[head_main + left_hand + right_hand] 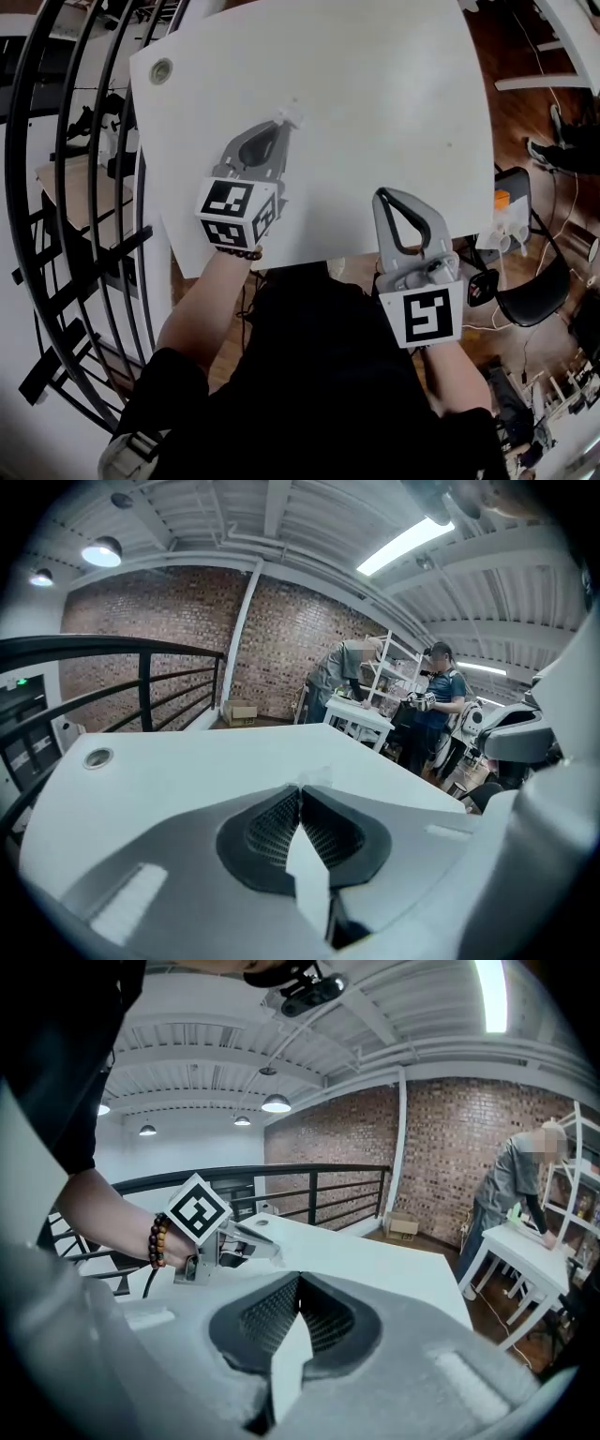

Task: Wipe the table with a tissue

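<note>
The white table (375,94) fills the upper head view. My left gripper (284,123) reaches over its left-middle part, shut on a small white tissue (292,114) that sticks out just past the tips. In the left gripper view the jaws meet at the front and a wisp of the tissue (315,776) shows there, above the table top. My right gripper (381,195) hovers over the near edge of the table, shut with nothing in it. The right gripper view shows the left gripper (265,1252) ahead on the left, with its marker cube and a hand with a bead bracelet.
A round cable grommet (161,70) is set in the table's far left corner. A black railing (56,187) curves along the left. A black chair (534,295) and cables lie to the right. Two people (441,705) stand at a white bench beyond the table.
</note>
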The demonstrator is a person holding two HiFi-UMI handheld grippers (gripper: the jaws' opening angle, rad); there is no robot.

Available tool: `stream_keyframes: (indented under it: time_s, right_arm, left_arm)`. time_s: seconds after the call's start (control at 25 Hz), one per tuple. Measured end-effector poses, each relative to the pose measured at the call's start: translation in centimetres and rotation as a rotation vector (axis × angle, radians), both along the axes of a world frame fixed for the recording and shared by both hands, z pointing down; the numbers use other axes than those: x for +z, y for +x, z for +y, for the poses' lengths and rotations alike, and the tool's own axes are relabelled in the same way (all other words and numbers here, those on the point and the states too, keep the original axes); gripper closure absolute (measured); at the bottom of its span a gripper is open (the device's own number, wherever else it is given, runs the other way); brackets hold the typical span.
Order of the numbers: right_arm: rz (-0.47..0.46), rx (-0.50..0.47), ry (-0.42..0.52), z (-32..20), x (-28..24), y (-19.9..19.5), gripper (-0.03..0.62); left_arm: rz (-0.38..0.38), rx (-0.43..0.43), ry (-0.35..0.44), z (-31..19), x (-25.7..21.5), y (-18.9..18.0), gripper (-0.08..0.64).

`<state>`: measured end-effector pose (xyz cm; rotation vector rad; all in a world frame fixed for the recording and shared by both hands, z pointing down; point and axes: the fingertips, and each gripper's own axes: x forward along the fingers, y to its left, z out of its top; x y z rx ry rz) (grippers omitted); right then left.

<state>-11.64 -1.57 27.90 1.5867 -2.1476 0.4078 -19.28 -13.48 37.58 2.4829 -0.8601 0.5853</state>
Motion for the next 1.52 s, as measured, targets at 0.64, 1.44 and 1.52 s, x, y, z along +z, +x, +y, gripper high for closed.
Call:
stream_keyframes:
  time_s: [0.64, 1.44, 1.52]
  right_arm:
    - [-0.045, 0.041, -0.107, -3.3, 4.9, 1.2, 0.6]
    - [-0.084, 0.055, -0.152, -4.4, 7.7, 1.6, 0.6]
    - [-0.087, 0.054, -0.152, -4.5, 7.7, 1.6, 0.6]
  left_arm:
    - [-0.092, -0.013, -0.08, -3.6, 6.3, 0.4, 0.534]
    - [-0.189, 0.024, -0.053, -4.5, 8.4, 1.5, 0.537]
    - [-0.196, 0.025, -0.05, -4.5, 8.5, 1.6, 0.537]
